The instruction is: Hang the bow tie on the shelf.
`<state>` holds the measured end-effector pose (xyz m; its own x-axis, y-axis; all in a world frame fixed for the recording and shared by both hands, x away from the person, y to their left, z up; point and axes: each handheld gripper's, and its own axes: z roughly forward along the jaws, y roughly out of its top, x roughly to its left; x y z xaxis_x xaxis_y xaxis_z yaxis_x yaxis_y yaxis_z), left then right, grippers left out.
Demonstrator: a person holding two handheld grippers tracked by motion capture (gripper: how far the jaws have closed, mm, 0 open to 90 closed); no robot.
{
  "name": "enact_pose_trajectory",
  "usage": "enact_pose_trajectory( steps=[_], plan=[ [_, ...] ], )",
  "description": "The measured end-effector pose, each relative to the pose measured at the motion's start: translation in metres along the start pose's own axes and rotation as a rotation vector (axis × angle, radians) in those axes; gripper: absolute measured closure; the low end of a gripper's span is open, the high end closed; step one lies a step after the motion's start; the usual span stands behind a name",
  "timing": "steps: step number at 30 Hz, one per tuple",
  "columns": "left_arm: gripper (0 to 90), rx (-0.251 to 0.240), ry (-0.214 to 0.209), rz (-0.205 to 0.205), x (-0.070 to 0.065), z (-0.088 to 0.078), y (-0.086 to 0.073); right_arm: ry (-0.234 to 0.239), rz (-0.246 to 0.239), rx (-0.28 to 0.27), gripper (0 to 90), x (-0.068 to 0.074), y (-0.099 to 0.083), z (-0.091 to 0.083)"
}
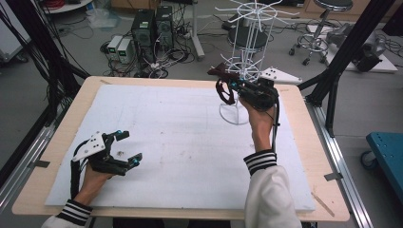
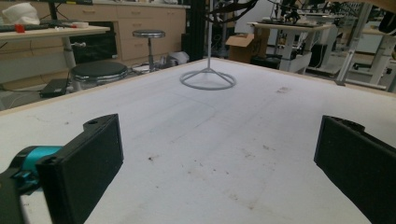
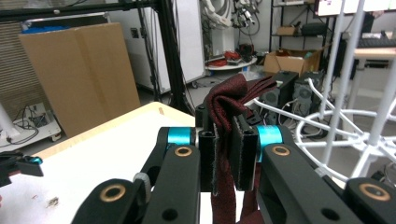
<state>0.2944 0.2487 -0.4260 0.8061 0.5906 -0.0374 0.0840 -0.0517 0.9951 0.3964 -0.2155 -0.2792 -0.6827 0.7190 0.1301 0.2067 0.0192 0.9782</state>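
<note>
Clamping the cloth [image 3: 227, 140], the right gripper [image 1: 228, 84] is raised beside the rack [image 1: 247, 57] for hanging; the left gripper [image 1: 129, 147] is kept open, empty.

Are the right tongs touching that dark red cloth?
Touching. The right gripper view shows the right tongs shut with the cloth pinched between their pads, its fold sticking out above them.

A grey concrete floor [image 1: 57, 52] is seen beyond the pale wooden table [image 1: 304, 142], strewn with tangled cables [image 1: 166, 59] beside two dark computer towers [image 1: 152, 26]. A round black stool on castors [image 1: 328, 19] is placed to the right. Wooden cabinets [image 2: 140, 23] and a large brown cardboard sheet [image 3: 79, 70] are lit evenly.
</note>
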Motion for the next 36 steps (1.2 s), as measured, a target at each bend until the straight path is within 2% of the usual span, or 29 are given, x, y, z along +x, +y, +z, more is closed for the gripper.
enact_pose_trajectory(
  steps=[14,22,25,26,33,36],
  plan=[
    [1.7,-0.003,0.000,-0.007,0.000,-0.001,-0.003,-0.042,0.035,0.042,84.1,-0.006,0.000,0.001],
    [1.7,-0.007,0.004,-0.012,0.001,-0.003,-0.004,-0.055,0.050,0.091,84.1,-0.007,-0.002,0.005],
    [1.7,-0.006,0.001,-0.007,0.000,-0.003,-0.004,-0.057,0.077,0.113,84.1,-0.009,-0.003,0.006],
    [1.7,-0.009,0.000,-0.007,0.000,-0.003,-0.004,-0.057,0.092,0.110,84.1,-0.009,-0.003,0.006],
    [1.7,-0.006,0.000,-0.005,0.001,-0.003,-0.005,-0.070,0.113,0.115,84.0,-0.011,-0.001,0.007],
    [1.7,-0.007,0.001,-0.006,0.001,-0.003,-0.004,-0.074,0.108,0.119,83.1,-0.011,0.002,0.008]
  ],
)
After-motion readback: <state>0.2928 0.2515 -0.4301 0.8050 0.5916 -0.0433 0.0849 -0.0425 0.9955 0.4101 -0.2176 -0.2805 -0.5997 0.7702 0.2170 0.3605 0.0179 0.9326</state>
